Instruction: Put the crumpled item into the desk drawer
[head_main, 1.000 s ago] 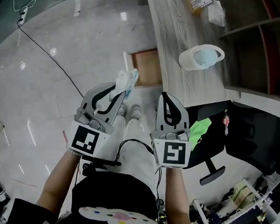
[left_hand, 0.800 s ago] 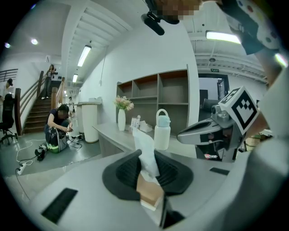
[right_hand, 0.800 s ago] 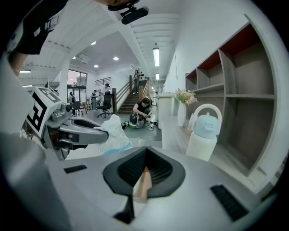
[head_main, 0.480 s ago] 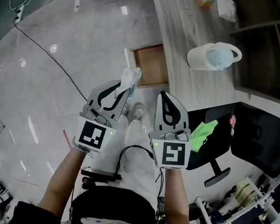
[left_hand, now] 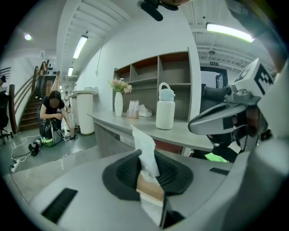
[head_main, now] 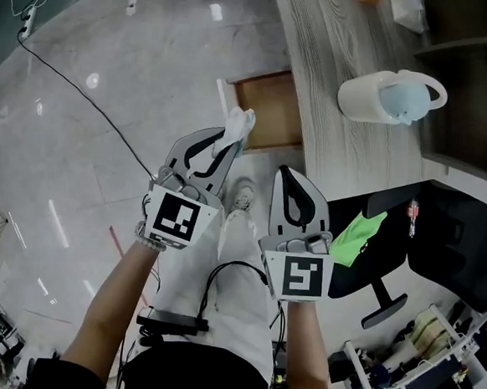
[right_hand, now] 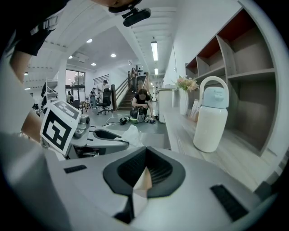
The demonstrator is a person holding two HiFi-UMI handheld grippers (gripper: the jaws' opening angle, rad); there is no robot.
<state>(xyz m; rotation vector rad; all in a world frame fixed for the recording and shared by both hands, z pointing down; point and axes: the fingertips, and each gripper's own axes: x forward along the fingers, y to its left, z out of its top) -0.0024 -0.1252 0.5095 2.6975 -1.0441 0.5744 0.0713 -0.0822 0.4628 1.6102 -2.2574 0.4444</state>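
A crumpled white tissue [head_main: 239, 124] sticks out from between the fingertips of my left gripper [head_main: 229, 140], which is shut on it. In the left gripper view the tissue [left_hand: 146, 151] stands up between the dark pads. The open desk drawer [head_main: 271, 112], brown inside, lies just beyond the tissue, below the grey wooden desk [head_main: 347, 156]. My right gripper [head_main: 292, 176] hovers beside the left one, jaws shut with nothing between them. In the right gripper view the left gripper [right_hand: 97, 137] and the tissue [right_hand: 131, 135] show at the left.
A white bottle with a pale blue lid [head_main: 385, 96] stands on the desk, also seen as the bottle [right_hand: 212, 119]. A black chair [head_main: 441, 239] with a green cloth [head_main: 360, 238] is at the right. A black cable [head_main: 84, 93] runs over the floor. People are far back by the stairs.
Both grippers have sunk lower. The left one, still holding the tissue, has drawn closer to the open drawer; the desk and bottle have shifted in view.
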